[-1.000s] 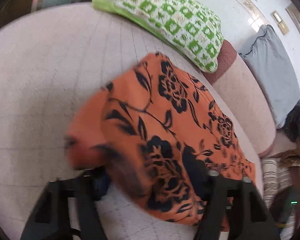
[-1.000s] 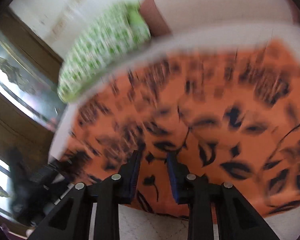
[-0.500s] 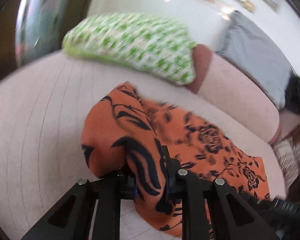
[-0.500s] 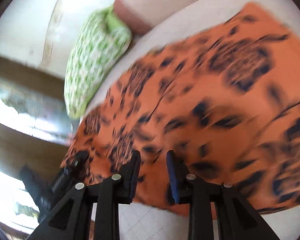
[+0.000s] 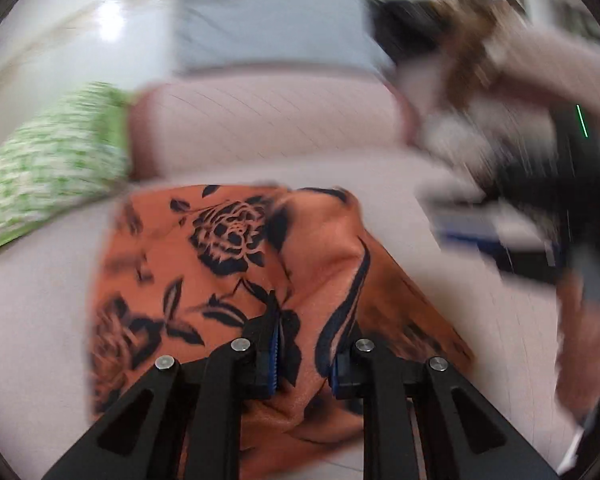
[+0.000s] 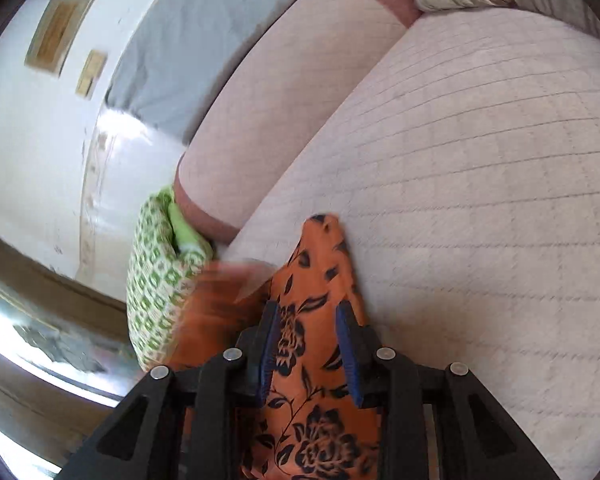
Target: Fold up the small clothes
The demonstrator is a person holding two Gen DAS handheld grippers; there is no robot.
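A fold is under way: the orange floral garment (image 5: 236,248), lying on the pink sofa seat (image 6: 480,168), is pinched by both the left gripper (image 5: 304,356) and right gripper (image 6: 310,348); next, the held edge should be laid flat and released

Looking like a home, a living room or bedroom: sitting on a wide pale-pink quilted cushion (image 6: 480,168) with a matching bolster (image 6: 300,92) along its back. Leaning by the bolster, a green-and-white patterned pillow (image 6: 156,288) and a grey pillow (image 6: 188,52). Hanging on the white wall (image 6: 28,140), two small framed pictures (image 6: 56,32).
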